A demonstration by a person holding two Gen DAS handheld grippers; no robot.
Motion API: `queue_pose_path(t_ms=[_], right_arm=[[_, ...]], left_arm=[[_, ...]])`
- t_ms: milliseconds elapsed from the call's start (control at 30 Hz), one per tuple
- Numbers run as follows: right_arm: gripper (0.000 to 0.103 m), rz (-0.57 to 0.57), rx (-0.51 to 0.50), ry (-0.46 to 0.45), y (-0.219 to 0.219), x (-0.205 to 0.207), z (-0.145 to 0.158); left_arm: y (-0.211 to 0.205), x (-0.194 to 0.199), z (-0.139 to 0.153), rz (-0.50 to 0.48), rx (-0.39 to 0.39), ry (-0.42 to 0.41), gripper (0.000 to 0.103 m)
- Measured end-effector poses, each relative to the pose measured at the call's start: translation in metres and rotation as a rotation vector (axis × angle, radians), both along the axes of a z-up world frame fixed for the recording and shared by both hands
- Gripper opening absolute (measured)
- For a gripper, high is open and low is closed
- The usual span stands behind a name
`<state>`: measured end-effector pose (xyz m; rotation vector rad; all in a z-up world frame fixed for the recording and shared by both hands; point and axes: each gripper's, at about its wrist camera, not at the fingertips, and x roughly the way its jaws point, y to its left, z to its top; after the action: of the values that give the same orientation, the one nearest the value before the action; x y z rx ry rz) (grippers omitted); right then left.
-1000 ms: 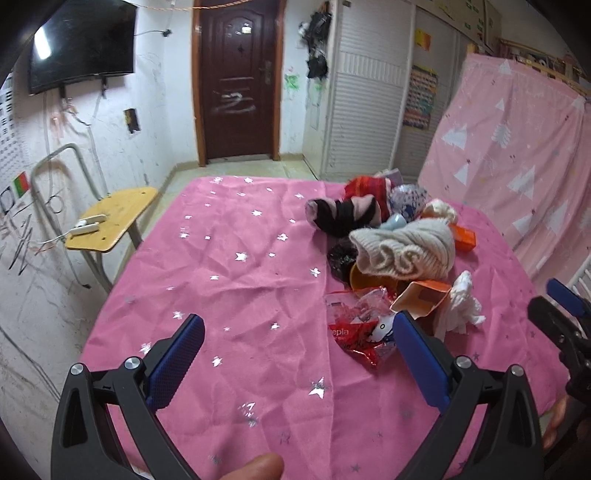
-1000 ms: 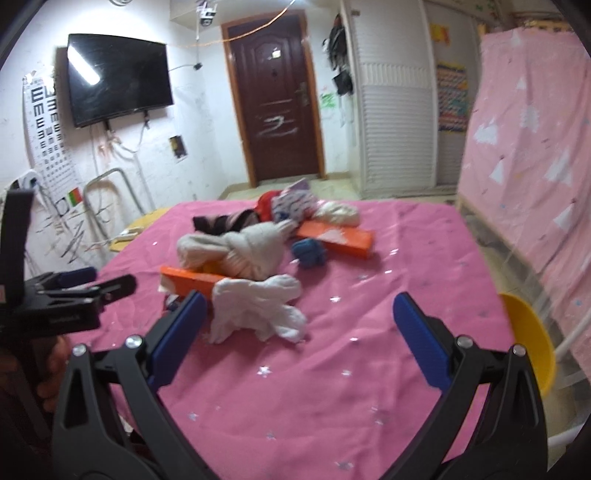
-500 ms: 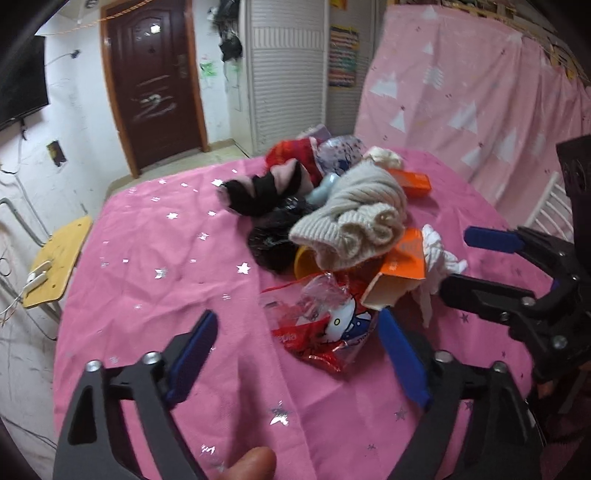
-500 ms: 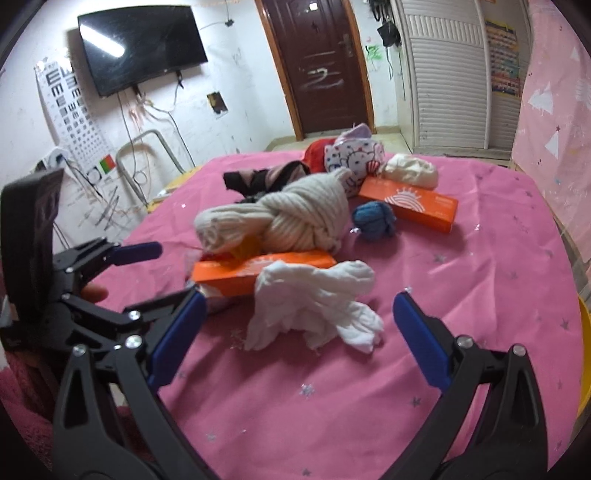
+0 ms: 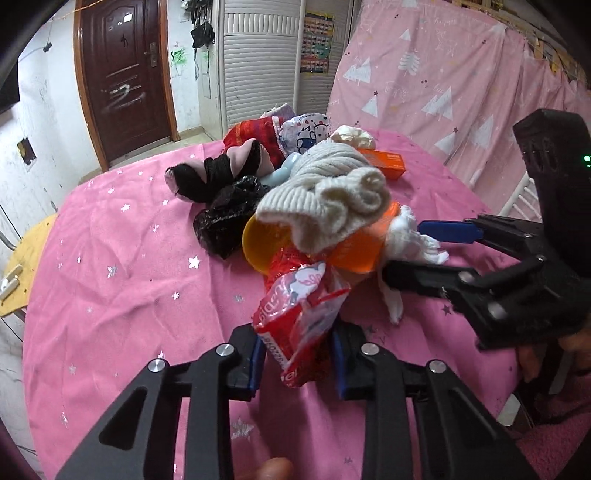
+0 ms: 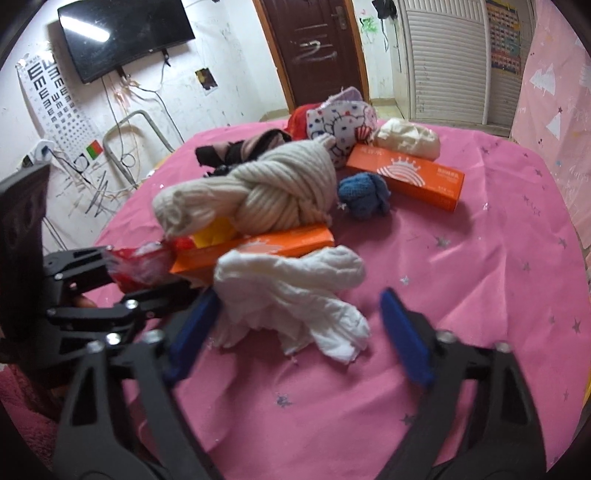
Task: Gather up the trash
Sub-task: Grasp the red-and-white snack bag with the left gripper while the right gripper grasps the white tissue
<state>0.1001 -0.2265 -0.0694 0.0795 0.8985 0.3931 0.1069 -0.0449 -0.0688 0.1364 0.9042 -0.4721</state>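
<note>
Nearest, left gripper clamped on red snack wrapper, pinched between the blue pads at the near edge of the pile on the pink star-printed tablecloth; judged step: first piece of trash gripped, lift not yet completed; next move calls for raising the wrapper clear of the orange box and cream knitted garment it lies against, without dragging them; right gripper spread apart, fingers either side of the crumpled white tissue, not yet closed on it; closing there judged the natural next pick; farther back, blue ball of cloth, second orange box, cartoon-print fabric, dark door; left view alone shows the yellow bowl under the knit and a black crumpled bag; right view alone shows the wall television and eye chart; no trash bin identifiable in either view
</note>
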Motion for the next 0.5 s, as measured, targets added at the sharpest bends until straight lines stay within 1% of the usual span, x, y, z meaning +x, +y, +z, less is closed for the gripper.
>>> queue_pose_path(t_ms=[67, 100, 133, 167, 233, 267, 333, 500], right_arm=[[0.064, 0.005, 0.002, -0.003, -0.002, -0.001, -0.001], [0.048, 0.006, -0.004, -0.008, -0.001, -0.002, -0.001], [0.042, 0.004, -0.004, -0.011, -0.003, -0.003, -0.001], [0.040, 0.003, 0.000, -0.016, -0.004, -0.004, -0.001], [0.032, -0.001, 0.003, -0.028, -0.006, -0.007, 0.001], [0.031, -0.003, 0.006, -0.031, -0.009, -0.008, 0.001], [0.026, -0.007, 0.021, -0.048, -0.013, -0.012, 0.006], [0.022, -0.019, 0.054, -0.102, -0.023, -0.023, 0.022]], left_arm=[[0.006, -0.003, 0.001, 0.007, -0.016, 0.005, 0.021], [0.009, -0.005, 0.002, 0.011, -0.021, 0.005, 0.021], [0.012, -0.007, 0.003, 0.017, -0.027, 0.004, 0.021], [0.015, -0.008, 0.004, 0.024, -0.030, 0.002, 0.021], [0.022, -0.014, 0.009, 0.038, -0.034, -0.011, 0.021], [0.025, -0.016, 0.011, 0.044, -0.031, -0.019, 0.021], [0.030, -0.021, 0.017, 0.060, -0.031, -0.034, 0.021], [0.035, -0.031, 0.036, 0.080, -0.036, -0.076, 0.021]])
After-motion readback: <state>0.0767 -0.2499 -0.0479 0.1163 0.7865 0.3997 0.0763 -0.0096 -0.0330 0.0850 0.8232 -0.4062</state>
